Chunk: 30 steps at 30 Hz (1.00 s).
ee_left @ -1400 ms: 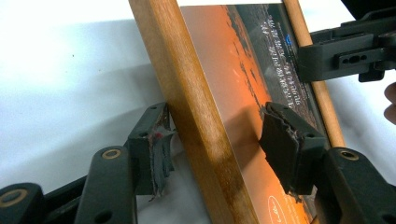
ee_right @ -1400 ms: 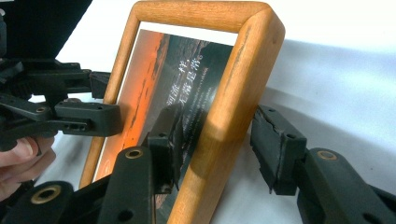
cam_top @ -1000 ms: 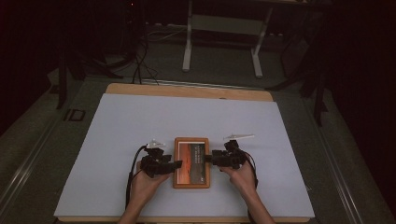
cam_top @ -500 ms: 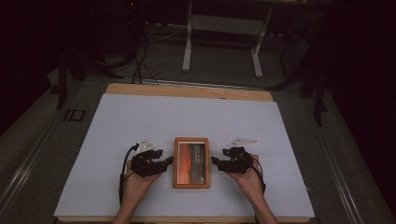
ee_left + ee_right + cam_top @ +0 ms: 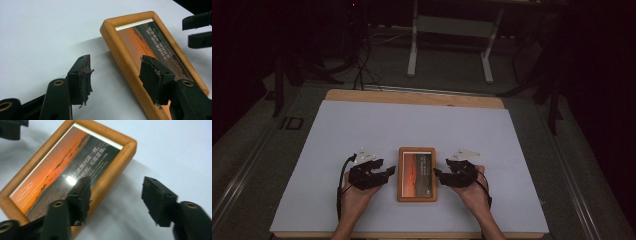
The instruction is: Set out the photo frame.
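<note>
Wooden picture frame (image 5: pixel 417 173) lies flat on the white tabletop (image 5: pixel 412 125). Left gripper (image 5: pixel 387 172) and right gripper (image 5: pixel 438 175), jaws wide and empty, have drawn back from its long edges: frame apparently released, placement complete.

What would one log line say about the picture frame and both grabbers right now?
picture frame: flat on white table | left gripper: open, jaws astride frame's left edge | right gripper: open, jaws astride right edge | not lifted
</note>
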{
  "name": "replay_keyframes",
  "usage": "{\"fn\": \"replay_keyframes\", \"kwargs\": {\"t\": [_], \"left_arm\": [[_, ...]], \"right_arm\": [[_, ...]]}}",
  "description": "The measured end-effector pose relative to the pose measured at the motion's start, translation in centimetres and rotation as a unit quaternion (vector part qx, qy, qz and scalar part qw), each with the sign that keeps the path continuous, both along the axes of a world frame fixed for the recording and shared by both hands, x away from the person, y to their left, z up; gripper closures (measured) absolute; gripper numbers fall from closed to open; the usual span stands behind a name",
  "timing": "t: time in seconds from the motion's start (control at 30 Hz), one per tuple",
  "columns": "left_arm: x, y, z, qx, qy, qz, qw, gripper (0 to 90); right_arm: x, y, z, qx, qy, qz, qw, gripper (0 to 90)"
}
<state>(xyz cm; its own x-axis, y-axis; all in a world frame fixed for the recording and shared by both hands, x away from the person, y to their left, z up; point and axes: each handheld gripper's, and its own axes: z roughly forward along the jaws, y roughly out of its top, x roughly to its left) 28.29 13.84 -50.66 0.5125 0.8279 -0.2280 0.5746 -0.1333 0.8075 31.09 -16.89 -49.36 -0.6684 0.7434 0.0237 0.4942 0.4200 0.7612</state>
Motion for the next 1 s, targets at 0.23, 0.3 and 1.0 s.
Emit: {"fn": "replay_keyframes", "kwargs": {"t": [0.23,0.3,1.0], "left_arm": [[-0.4,-0.4,0.4,0.017,-0.011,-0.003,0.9998,42.7],[-0.6,-0.5,0.6,0.023,-0.013,-0.006,0.9996,42.7],[-1.7,-0.8,1.8,0.009,-0.019,-0.015,0.9997,42.6]], "right_arm": [[-0.2,-0.3,0.3,0.013,-0.011,0.001,0.9998,68.2],[-0.2,-0.1,0.5,0.017,-0.016,0.010,0.9997,76.2],[2.7,4.9,1.4,-0.037,-0.051,0.057,0.9964,90.0]]}}
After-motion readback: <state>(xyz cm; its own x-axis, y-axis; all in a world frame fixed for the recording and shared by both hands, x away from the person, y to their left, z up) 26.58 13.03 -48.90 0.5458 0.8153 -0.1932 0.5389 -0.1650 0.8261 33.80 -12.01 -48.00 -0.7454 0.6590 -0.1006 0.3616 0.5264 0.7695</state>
